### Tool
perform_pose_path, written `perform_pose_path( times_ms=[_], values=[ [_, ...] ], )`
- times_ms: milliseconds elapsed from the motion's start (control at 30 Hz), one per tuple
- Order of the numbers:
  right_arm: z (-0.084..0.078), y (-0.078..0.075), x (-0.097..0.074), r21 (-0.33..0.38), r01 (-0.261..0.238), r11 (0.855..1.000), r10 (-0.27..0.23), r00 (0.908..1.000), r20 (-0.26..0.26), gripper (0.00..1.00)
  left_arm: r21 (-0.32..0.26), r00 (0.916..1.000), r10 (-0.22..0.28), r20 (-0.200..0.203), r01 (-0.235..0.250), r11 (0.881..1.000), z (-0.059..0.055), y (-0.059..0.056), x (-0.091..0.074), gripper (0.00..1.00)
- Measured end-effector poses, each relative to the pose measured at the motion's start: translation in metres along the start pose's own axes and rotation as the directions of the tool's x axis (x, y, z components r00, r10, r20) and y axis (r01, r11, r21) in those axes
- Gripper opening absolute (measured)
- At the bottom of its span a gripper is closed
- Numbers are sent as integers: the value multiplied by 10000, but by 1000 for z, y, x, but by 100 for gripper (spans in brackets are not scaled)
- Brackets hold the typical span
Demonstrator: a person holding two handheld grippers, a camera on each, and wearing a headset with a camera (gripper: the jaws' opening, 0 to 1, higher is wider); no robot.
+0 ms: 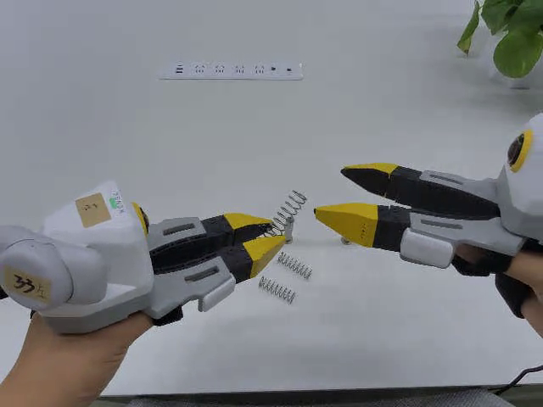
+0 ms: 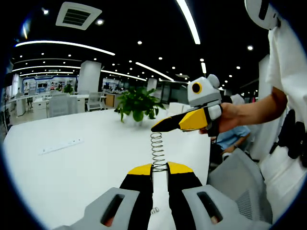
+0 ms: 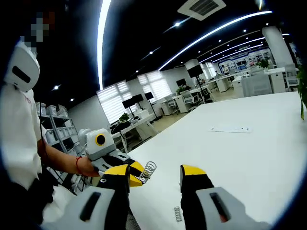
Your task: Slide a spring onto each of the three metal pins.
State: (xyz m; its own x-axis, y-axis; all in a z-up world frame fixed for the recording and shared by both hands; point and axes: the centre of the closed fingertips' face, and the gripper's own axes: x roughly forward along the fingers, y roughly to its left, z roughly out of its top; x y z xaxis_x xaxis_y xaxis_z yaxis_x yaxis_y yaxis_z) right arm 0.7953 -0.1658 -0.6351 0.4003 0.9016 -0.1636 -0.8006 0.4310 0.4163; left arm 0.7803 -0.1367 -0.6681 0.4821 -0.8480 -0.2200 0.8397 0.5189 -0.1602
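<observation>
My left gripper [image 1: 273, 231] comes in from the lower left, shut on the lower end of a spring [image 1: 286, 210] that sticks up and to the right from its yellow tips. In the left gripper view this spring [image 2: 157, 151] rises straight out of the shut gripper [image 2: 159, 167]. Two more springs [image 1: 294, 265] [image 1: 277, 290] lie on the white table just below the left tips. Small metal pins [image 1: 289, 229] [image 1: 345, 241] stand on the table between the grippers. My right gripper [image 1: 331, 193] reaches in from the right, open and holding nothing, its tips a little right of the held spring.
A white power strip [image 1: 231, 70] lies at the back of the table. A green plant [image 1: 509, 34] stands at the far right corner. The table's front edge [image 1: 297, 394] runs close under the hands. A person's arm [image 2: 249, 108] holds the right gripper.
</observation>
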Motion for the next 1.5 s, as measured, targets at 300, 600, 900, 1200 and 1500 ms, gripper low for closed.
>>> perform_pose_path(
  times_ms=[300, 600, 900, 1200, 1500],
  values=[
    [0, 6, 7, 1025, -325, 9942, 290, 9990, 347, 27, -34, 9992, -224, 320, 225, 9997, 7, -8, 5, 10],
    [0, 11, 10, 1201, -539, 9913, 496, 9980, 380, 16, -53, 9985, -373, 407, 375, 9993, 9, -12, 8, 10],
    [2, 12, 10, 875, -575, 9945, 559, 9982, 202, 12, -100, 9979, -502, 406, 506, 9987, 8, -14, 9, 10],
    [1, 17, 12, 124, -559, 9984, 562, 9981, -256, 11, -118, 9975, -613, 344, 617, 9980, 6, -14, 9, 11],
    [0, 22, 14, -769, -608, 9952, 554, 9959, -709, 11, -91, 9976, -662, 192, 664, 9978, 3, -16, 12, 12]
  ],
)
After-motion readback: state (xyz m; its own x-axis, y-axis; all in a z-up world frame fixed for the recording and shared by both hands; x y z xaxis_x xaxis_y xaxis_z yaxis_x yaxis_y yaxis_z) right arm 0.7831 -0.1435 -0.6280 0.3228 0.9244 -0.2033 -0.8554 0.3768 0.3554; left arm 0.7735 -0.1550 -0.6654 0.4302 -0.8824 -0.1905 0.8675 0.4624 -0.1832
